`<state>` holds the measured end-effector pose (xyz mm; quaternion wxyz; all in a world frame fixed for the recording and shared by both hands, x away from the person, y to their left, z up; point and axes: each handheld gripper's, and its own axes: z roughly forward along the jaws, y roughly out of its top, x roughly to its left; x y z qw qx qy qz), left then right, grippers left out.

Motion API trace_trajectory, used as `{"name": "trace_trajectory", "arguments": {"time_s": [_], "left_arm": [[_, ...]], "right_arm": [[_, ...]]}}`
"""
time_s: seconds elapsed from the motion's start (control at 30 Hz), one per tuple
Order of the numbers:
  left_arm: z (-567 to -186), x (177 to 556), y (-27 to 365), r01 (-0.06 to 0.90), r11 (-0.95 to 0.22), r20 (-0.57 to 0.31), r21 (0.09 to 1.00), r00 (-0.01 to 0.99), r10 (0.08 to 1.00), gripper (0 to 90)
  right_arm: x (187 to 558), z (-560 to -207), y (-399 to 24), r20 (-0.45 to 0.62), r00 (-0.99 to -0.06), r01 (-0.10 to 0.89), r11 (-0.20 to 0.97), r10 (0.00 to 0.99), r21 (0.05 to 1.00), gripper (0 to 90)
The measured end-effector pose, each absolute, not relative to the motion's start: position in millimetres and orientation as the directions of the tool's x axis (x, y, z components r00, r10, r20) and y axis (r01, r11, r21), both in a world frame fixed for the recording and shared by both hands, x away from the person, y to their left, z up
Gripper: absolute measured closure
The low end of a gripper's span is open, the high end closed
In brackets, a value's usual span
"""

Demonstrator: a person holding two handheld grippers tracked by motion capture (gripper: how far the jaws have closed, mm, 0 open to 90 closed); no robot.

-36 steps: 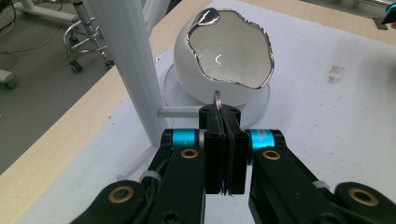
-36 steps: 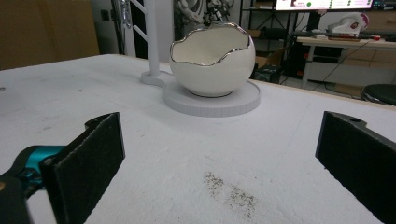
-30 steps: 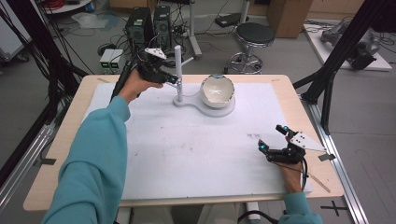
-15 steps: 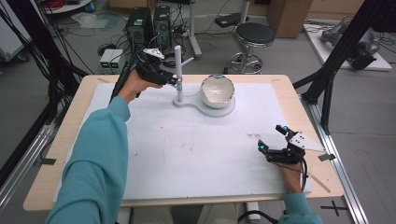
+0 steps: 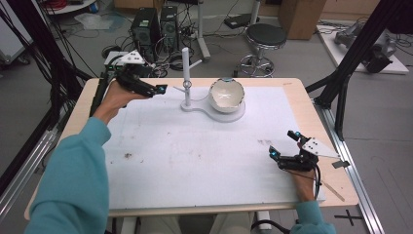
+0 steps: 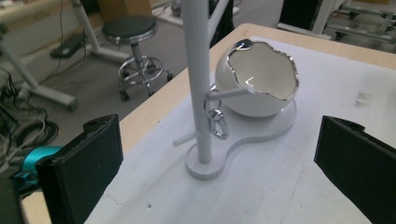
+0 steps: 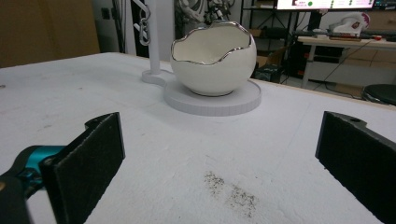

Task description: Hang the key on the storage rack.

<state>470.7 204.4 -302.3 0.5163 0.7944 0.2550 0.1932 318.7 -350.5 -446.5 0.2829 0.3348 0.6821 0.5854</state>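
Left gripper view: a small silver clasp [image 6: 218, 125] hangs on a side peg of the white stand [image 6: 198, 84], unresolved in the high view. The left hand-held gripper [image 5: 155, 90], jaws just opened wide and empty, sits beside the stand; the right hand-held gripper [image 5: 284, 148] rests wide open. A glossy egg-shaped bowl [image 5: 226, 94] with a jagged silver rim sits on the base, at the table's [image 5: 302, 105] far edge.

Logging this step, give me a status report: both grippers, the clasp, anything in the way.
Left gripper open, jaws just opened, nothing between them. Right gripper open, empty, low over the table. Silver clasp hangs on the white stand's peg. Nothing in the way.

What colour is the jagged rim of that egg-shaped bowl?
Shiny silver on a white bowl, clearest in the left gripper view.
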Motion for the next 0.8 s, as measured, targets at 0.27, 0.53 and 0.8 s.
{"name": "trace_trajectory", "arguments": {"time_s": [0.27, 0.53, 0.8], "left_arm": [[-332, 425, 238, 0.188, -0.264, 0.022, 0.946, 0.775, 0.631, 1.7], [-372, 374, 255, 0.163, -0.187, -0.006, 0.969, 0.769, 0.640, 1.7], [-405, 329, 258, 0.122, -0.115, -0.018, 0.986, 0.757, 0.653, 1.7]], "right_arm": [[320, -447, -352, 0.005, -0.618, 0.120, 0.088, 0.786, 0.989, 0.5], [319, -447, -351, 0.006, -0.615, 0.127, 0.091, 0.789, 0.988, 0.5], [318, -447, -350, 0.010, -0.610, 0.131, 0.089, 0.792, 0.987, 0.6]]}}
